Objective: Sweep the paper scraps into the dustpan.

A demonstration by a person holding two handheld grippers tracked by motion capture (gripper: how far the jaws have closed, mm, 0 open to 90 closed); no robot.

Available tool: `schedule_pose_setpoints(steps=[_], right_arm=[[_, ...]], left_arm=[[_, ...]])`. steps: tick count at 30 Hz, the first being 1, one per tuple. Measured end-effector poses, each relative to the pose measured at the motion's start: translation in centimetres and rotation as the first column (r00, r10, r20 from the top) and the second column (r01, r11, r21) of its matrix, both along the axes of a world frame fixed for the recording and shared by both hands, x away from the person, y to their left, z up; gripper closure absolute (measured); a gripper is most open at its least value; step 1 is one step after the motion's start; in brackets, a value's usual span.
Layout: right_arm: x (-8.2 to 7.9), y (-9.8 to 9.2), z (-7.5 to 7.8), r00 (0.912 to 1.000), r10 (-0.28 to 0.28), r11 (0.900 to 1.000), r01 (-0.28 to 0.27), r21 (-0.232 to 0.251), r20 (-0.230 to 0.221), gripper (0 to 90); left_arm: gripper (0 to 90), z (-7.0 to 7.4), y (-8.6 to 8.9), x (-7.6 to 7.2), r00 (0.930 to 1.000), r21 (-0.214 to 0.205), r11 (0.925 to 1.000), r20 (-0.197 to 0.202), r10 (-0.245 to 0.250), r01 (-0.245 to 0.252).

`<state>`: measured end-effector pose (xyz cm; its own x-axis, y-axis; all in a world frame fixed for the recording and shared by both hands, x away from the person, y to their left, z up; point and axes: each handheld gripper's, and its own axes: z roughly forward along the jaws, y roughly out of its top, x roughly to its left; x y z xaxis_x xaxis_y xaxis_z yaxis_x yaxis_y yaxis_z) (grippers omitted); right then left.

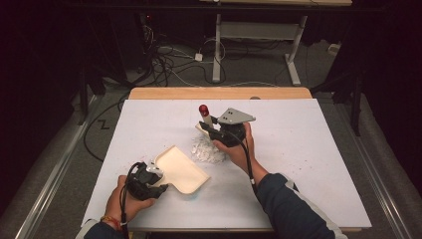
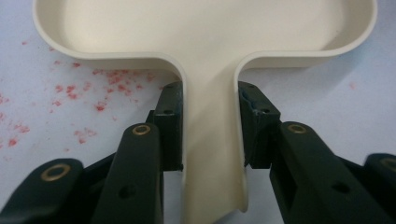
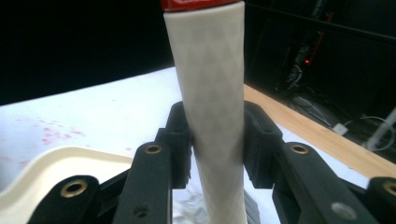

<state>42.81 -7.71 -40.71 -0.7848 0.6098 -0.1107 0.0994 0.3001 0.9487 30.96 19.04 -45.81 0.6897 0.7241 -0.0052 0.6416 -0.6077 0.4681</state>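
Note:
A cream dustpan [image 1: 181,172] lies flat on the white table at the front left. My left gripper [image 1: 160,183] is shut on its handle, and the left gripper view has both jaws pressed against the handle's sides [image 2: 211,126] with the empty pan [image 2: 205,37] ahead. My right gripper [image 1: 211,127] is shut on a brush [image 1: 205,118] with a white handle [image 3: 212,93] and a red tip, held nearly upright at mid-table. A small pile of crumpled clear scraps [image 1: 206,151] sits between the brush and the pan.
Red specks [image 2: 70,88] dot the white sheet [image 1: 308,149] beside the pan. A wooden table edge [image 1: 219,93] runs along the far side. Beyond it are cables and desk legs [image 1: 217,55] on the floor.

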Motion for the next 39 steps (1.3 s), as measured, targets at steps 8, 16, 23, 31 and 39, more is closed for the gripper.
schedule_pose_setpoints(steps=[8,16,23,31,39], right_arm=[[-1.7,1.1,0.0,0.9983,0.058,0.9981,-0.058,0.024,-0.007,67.3],[-3.2,2.0,0.2,0.9934,0.115,0.9929,-0.115,0.031,-0.006,68.0],[-4.8,3.4,0.3,0.9886,0.150,0.9882,-0.150,0.031,0.009,68.7],[-5.3,3.9,1.0,0.9862,0.164,0.9850,-0.165,0.050,0.018,69.8],[-5.0,3.0,1.7,0.9906,0.133,0.9891,-0.134,0.060,0.033,69.9]], left_arm=[[63.6,0.0,-0.4,0.1,1.0000,0.004,1.0000,-0.007,-0.001,0.001],[63.6,0.1,-1.0,0.3,1.0000,0.008,1.0000,-0.004,-0.003,0.003],[63.6,0.1,-1.6,0.3,1.0000,-0.002,1.0000,-0.004,-0.004,0.004],[63.6,0.0,-1.6,0.3,1.0000,-0.007,1.0000,-0.010,0.001,-0.002],[63.6,-0.1,-1.6,0.2,0.9999,-0.005,1.0000,-0.013,0.000,0.000]])
